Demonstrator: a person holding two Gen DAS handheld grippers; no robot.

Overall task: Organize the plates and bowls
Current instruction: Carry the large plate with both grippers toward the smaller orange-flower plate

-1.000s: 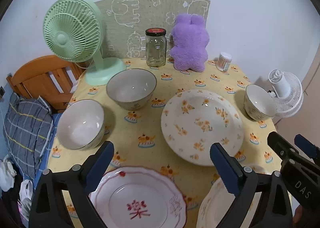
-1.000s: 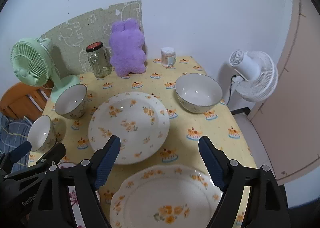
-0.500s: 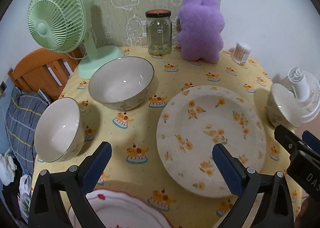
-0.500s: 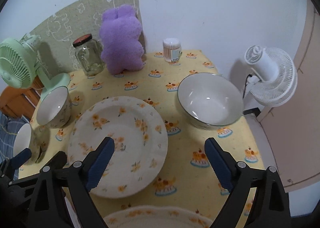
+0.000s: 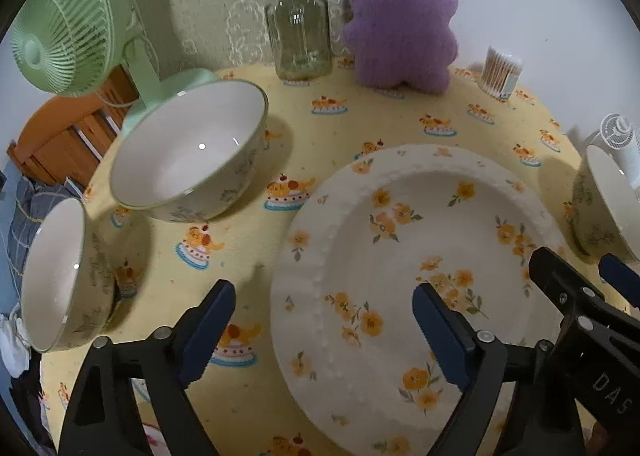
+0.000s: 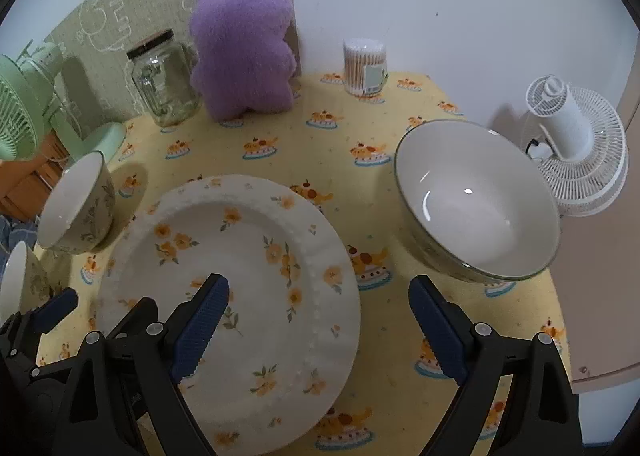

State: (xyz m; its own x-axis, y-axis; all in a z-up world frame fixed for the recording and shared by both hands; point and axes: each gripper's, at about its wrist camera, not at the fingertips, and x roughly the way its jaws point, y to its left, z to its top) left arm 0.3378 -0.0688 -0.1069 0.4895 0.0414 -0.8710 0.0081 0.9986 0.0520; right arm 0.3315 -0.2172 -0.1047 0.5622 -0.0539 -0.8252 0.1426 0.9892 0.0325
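Showing white fan [image 6: 576, 160] clearly only from right wrist; both grippers [image 5: 324, 330] [image 6: 320, 326] gaping, straddling opposite rims of flowered plate [image 6: 240, 288], gripping nothing.

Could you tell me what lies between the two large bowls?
The floral plate lies between the left bowl and right bowl, clearest in the right wrist view.

Black clamp frames with silver screws — ribbed blue fingers [image 5: 206, 330] — white "DAS" lettering.

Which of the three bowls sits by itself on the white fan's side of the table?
The bowl right of the flowered plate; the other two sit left, near the green fan.
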